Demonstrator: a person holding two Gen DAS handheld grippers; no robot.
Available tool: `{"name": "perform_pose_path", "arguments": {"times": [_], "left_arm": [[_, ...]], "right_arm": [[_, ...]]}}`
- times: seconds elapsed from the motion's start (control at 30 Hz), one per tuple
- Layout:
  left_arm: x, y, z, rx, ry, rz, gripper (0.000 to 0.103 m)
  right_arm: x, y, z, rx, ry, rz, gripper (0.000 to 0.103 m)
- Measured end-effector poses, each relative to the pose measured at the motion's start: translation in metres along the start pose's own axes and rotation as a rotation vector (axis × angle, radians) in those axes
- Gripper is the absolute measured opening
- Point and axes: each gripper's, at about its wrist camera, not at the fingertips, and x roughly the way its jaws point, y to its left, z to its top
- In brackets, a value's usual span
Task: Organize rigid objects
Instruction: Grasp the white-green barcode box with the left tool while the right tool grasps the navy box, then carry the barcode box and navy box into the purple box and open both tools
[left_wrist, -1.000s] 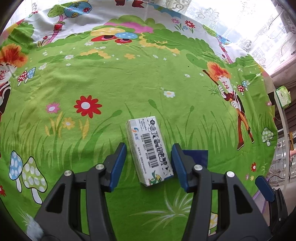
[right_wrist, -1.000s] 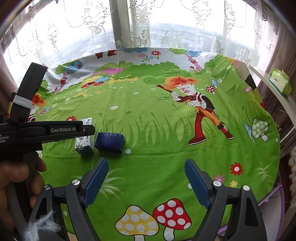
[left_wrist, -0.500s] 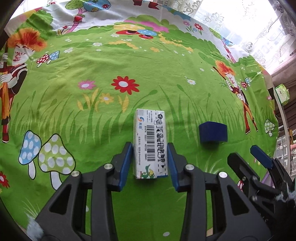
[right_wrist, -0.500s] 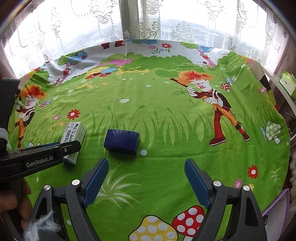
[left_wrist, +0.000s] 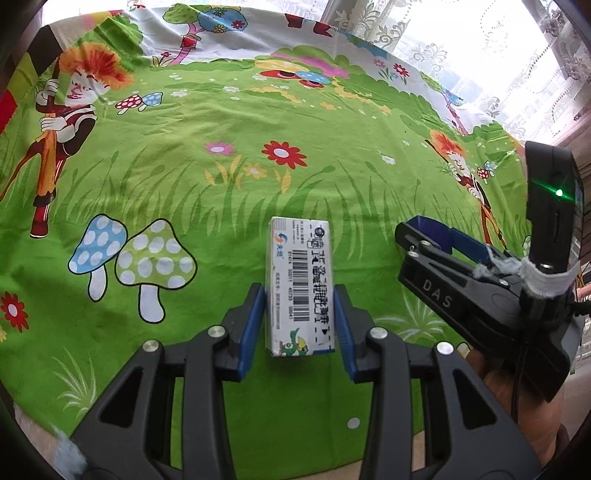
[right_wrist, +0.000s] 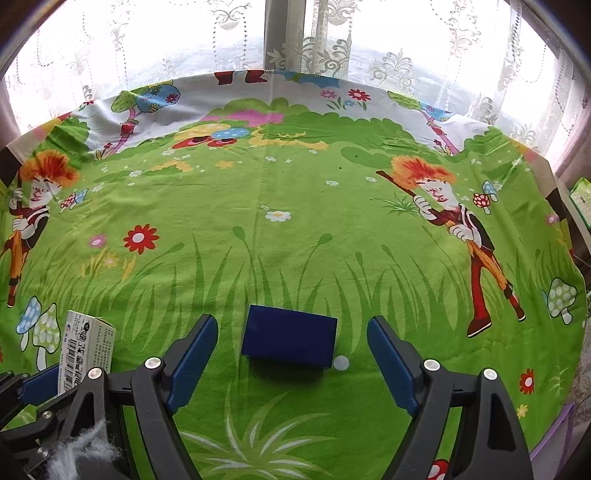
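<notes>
Left wrist view shows the left gripper (left_wrist: 300, 325) pinching a small white carton (left_wrist: 301, 284) with a barcode and printed text down its top face, the blue pads pressed flat against its two long sides near the end closest to the camera. It looks like a medicine box: light, thin card, stiff enough to hold its shape but likely to dent if squeezed hard, so taking it across the narrow width, as here, seems the sound choice. From the right wrist view, the right gripper (right_wrist: 291, 354) has its jaws closing around a dark blue box (right_wrist: 290, 341) that lies flat on the cloth between them; the pads do not touch it yet, with a gap showing on each side. That box looks rigid and smooth-faced, perhaps a little slippery, and its short sides face the pads, which should give a square hold. Both things sit toward the near part of a table spread with a bright green cartoon tablecloth (right_wrist: 295, 221) printed with mushrooms, flowers and red-haired figures. The two tools work just beside each other, so their bodies could knock together. A lace curtain (right_wrist: 369, 55) hangs behind, and a small green packet (right_wrist: 581, 199) rests off to the right, well apart.
</notes>
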Motion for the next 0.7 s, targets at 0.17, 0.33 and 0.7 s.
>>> {"name": "perform_pose_path", "arguments": {"times": [0.17,0.33,0.7], "left_arm": [[-0.008,-0.005,-0.004,0.022,-0.026,0.001,0.041],[-0.018,-0.012,-0.011,0.045,-0.044,-0.008,0.041],[-0.043,-0.032,-0.038,0.1,-0.069,-0.045,0.041]], "right_arm": [[-0.001,0.0,-0.006,-0.004,0.005,-0.009,0.052],[-0.024,-0.007,-0.017,0.017,-0.025,-0.02,0.052],[-0.082,-0.023,-0.06,0.063,-0.063,-0.03,0.052]]}}
